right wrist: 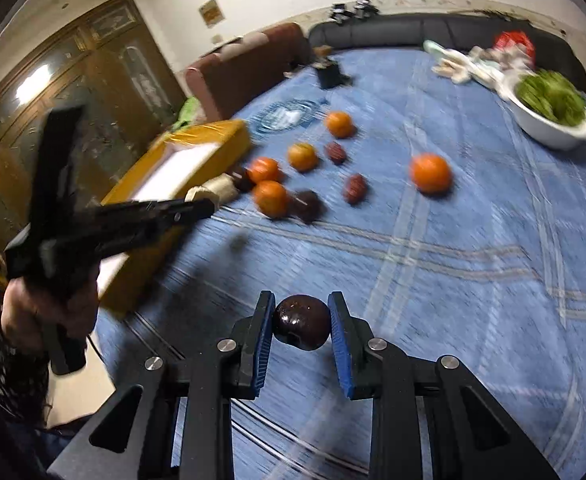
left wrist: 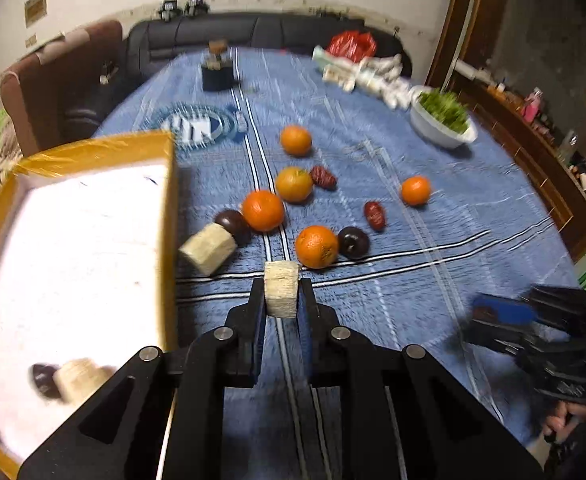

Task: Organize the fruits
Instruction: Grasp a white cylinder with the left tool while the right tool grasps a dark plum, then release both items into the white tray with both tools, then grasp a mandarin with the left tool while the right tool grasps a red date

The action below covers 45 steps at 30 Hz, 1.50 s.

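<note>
My left gripper (left wrist: pixel 281 294) is shut on a pale cylindrical chunk (left wrist: pixel 281 288), held above the blue tablecloth (left wrist: pixel 393 312) beside a yellow box (left wrist: pixel 105 148). The box has a white floor that holds a dark fruit (left wrist: pixel 45 380) and a pale chunk (left wrist: pixel 79 378). My right gripper (right wrist: pixel 301 322) is shut on a dark purple fruit (right wrist: pixel 301 322), above the cloth. Several oranges (left wrist: pixel 316 246), dark fruits (left wrist: pixel 353 242), red dates (left wrist: pixel 374 214) and another pale chunk (left wrist: pixel 208 249) lie mid-table. The right gripper (left wrist: pixel 489 320) also shows at the left wrist view's right edge.
A white bowl of greens (left wrist: pixel 445 120) stands far right. A pile of white packets and a red bag (left wrist: pixel 353 46) lie at the back, with a dark holder (left wrist: pixel 216 68). A sofa and brown chair border the table's far side.
</note>
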Available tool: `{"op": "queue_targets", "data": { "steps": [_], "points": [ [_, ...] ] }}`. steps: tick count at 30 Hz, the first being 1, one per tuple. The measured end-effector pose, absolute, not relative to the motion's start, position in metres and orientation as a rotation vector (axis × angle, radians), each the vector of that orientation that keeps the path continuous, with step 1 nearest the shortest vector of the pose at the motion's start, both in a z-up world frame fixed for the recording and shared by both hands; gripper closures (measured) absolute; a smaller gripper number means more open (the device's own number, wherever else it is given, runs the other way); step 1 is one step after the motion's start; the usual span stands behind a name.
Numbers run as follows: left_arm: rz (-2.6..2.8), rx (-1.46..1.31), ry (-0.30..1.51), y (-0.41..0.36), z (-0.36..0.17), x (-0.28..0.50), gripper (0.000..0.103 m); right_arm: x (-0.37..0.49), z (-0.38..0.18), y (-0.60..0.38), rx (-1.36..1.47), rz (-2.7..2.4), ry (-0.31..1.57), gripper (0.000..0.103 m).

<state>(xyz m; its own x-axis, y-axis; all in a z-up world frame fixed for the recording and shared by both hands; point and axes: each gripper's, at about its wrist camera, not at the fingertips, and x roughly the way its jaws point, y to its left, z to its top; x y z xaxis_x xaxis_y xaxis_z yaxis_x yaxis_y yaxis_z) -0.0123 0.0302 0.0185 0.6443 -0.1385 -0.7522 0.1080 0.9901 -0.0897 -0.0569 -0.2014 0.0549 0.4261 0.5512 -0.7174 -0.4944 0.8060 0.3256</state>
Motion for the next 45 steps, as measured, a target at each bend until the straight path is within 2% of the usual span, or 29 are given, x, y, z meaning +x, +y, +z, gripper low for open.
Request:
{"op": "queue_targets", "data": {
  "steps": [6,17,21,22,23,29,34,42,45],
  "points": [
    [-0.009,-0.017,0.779,0.084,0.044,-0.061,0.09,-0.045,0.074,-0.12,0.013,0.783,0.875,0.076],
    [0.24,-0.078,0.829,0.187,0.016,-0.087,0.09,-0.04,0.067,0.037,-0.066,0.961,0.895,0.076],
    [0.289,-0.071,0.864,0.195,0.005,-0.087,0.09,-0.04,0.058,0.063,-0.075,0.985,0.933,0.072],
    [0.299,-0.077,0.87,0.197,0.005,-0.088,0.089,-0.04,0.059,0.065,-0.07,0.991,0.941,0.067],
    [0.301,-0.079,0.872,0.195,0.005,-0.087,0.087,-0.038,0.06,0.065,-0.053,1.001,0.951,0.061],
    [0.261,-0.081,0.802,0.175,0.029,-0.091,0.071,-0.024,0.081,0.016,0.034,0.962,0.864,0.055],
    [0.082,-0.003,0.767,0.118,0.047,-0.08,0.065,0.006,0.081,-0.075,0.098,0.784,0.842,0.048],
    [-0.108,0.104,0.831,0.038,0.035,-0.029,0.065,0.045,0.046,-0.175,0.061,0.502,0.916,0.05],
    [-0.156,0.101,0.874,0.019,0.023,-0.011,0.066,0.056,0.035,-0.177,0.061,0.506,0.953,0.061]
  ]
}}
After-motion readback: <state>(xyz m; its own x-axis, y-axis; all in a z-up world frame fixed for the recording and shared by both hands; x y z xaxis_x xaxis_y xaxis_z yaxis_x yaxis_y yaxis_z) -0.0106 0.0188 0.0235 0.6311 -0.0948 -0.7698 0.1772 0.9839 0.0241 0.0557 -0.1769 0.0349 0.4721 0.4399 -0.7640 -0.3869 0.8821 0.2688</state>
